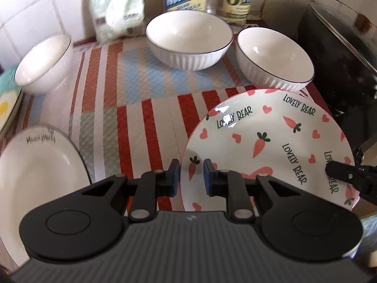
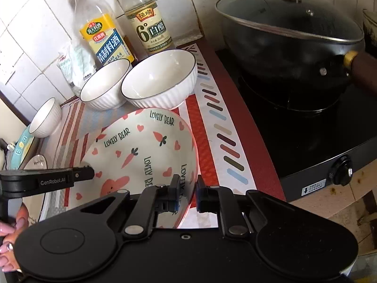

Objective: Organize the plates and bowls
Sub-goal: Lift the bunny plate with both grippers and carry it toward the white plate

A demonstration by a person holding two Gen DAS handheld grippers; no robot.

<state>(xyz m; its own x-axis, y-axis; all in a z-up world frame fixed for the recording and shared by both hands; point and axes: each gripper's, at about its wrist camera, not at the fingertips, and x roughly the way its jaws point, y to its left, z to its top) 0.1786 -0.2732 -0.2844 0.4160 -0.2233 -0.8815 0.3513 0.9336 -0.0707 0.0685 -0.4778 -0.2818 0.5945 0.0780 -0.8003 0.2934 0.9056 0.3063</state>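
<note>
My left gripper [image 1: 191, 172] straddles the near-left rim of the carrot-and-heart plate [image 1: 271, 141], one finger outside the rim and one over the plate's inside, jaws narrow around the edge. At the plate's right edge my right gripper [image 1: 329, 168] reaches in. Beyond the plate sit three white ribbed bowls on the striped mat [image 1: 132, 89]: a large bowl [image 1: 188, 40], a smaller bowl [image 1: 273, 61] to its right, and a left bowl [image 1: 44, 63]. A plain white plate [image 1: 40, 179] lies at my near left.

Carrot-print plate [image 1: 271, 141] tilted on mat, three white ribbed bowls [image 1: 188, 37] behind
</note>
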